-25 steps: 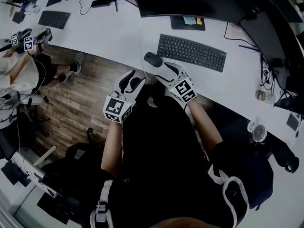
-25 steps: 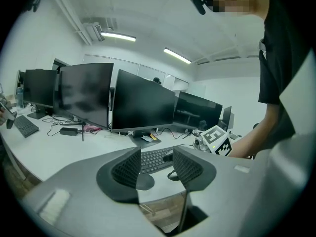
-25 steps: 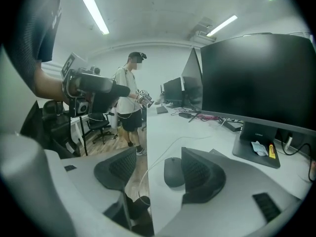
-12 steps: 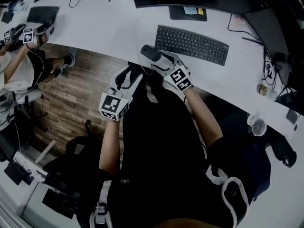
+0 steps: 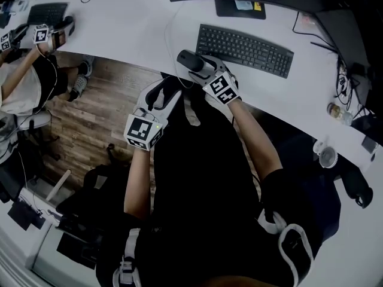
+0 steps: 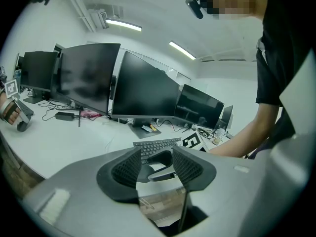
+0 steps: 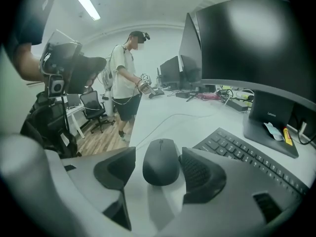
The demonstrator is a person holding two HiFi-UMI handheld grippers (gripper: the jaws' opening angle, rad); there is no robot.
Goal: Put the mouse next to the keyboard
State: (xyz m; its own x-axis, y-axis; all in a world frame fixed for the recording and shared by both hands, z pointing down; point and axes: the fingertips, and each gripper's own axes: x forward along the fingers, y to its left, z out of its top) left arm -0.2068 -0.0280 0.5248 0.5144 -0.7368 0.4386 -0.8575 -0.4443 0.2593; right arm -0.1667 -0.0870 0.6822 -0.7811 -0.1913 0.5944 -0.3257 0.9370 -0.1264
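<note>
Straddling mouse [image 5: 189, 59] with right gripper [image 7: 160, 168], jaws apart: one pad at mouse's side, a gap showing at the other.
Resting flat on white desk [image 5: 131, 28], just beside keyboard [image 5: 245, 49], at its 9 o'clock. Holding left gripper [image 6: 157, 164] spread and empty off desk edge, over wood-plank floor [image 5: 96, 112], at 7 o'clock of mouse. Logged round about: dark monitors [image 6: 143, 90] along desk at 12 o'clock; ceiling strip light [image 7: 84, 1]; second person [image 7: 126, 73] standing at desk's far end, near office chair [image 7: 94, 107].
</note>
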